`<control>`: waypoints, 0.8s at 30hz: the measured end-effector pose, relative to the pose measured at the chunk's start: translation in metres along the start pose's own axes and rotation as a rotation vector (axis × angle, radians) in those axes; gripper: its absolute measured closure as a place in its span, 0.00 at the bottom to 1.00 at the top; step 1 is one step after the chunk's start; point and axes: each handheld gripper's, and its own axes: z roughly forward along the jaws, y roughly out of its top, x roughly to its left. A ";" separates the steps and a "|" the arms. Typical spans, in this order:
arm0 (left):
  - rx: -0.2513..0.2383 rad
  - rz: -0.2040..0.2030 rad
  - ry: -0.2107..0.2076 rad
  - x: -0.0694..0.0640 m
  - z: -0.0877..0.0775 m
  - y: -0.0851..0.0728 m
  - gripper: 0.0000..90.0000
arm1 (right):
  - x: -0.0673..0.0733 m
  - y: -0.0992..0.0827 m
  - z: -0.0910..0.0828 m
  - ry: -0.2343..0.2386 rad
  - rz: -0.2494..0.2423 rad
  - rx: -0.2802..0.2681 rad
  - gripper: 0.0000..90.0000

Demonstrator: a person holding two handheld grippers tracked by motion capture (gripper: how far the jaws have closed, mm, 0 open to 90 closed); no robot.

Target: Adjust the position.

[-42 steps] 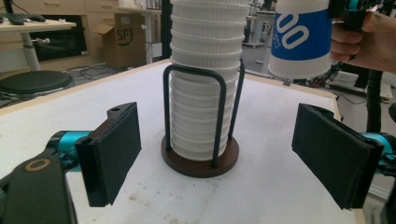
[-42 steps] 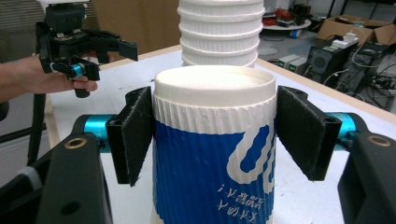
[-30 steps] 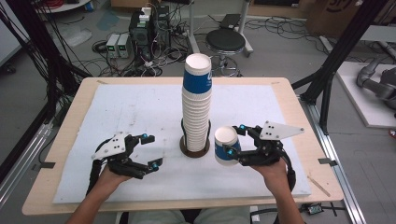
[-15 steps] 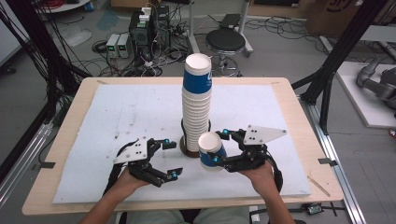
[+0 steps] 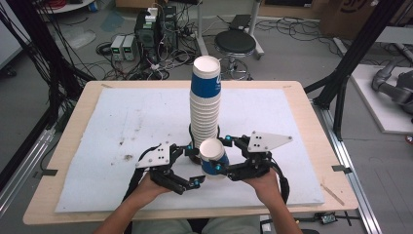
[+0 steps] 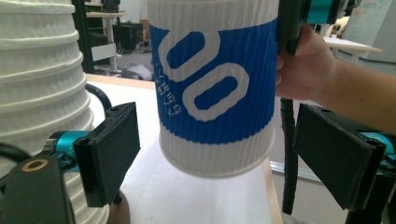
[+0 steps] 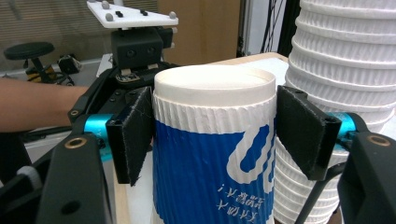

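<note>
My right gripper point(image 5: 217, 155) clamps a blue-and-white cup point(image 5: 211, 156), its base up, just in front of the tall cup stack point(image 5: 205, 102) at mid-table. My left gripper point(image 5: 191, 165) is spread wide, its pads point(image 6: 110, 151) flanking the cup without touching. The stack's base is hidden behind the cup. Since a second ago, both hands have closed in toward the stack.

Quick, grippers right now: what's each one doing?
Left gripper: open, holding nothing, jaws either side of the cup.
Right gripper: closed on that cup.
</note>
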 end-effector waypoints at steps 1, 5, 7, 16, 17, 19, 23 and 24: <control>0.000 0.001 -0.006 0.000 0.003 0.000 0.16 | 0.000 0.000 0.000 -0.001 0.002 -0.002 0.35; 0.000 0.005 -0.015 -0.002 0.010 -0.001 0.16 | 0.001 0.000 0.002 0.003 0.013 -0.020 0.35; -0.003 0.006 -0.014 -0.002 0.013 -0.001 0.16 | 0.001 -0.001 0.003 0.008 0.016 -0.025 0.35; -0.020 -0.034 -0.033 -0.003 0.022 -0.005 0.16 | 0.004 -0.001 0.008 0.034 0.038 -0.051 0.35; -0.020 -0.034 -0.033 -0.003 0.022 -0.005 0.16 | 0.004 -0.001 0.008 0.036 0.042 -0.055 0.35; -0.022 -0.031 -0.027 -0.003 0.022 -0.006 0.16 | 0.003 -0.003 0.008 0.036 0.053 -0.060 0.35; -0.020 -0.028 -0.022 -0.001 0.021 -0.006 0.22 | 0.002 -0.005 0.008 0.036 0.059 -0.064 0.35; -0.013 -0.021 -0.018 -0.001 0.019 -0.006 0.23 | 0.001 -0.005 0.008 0.036 0.057 -0.063 0.35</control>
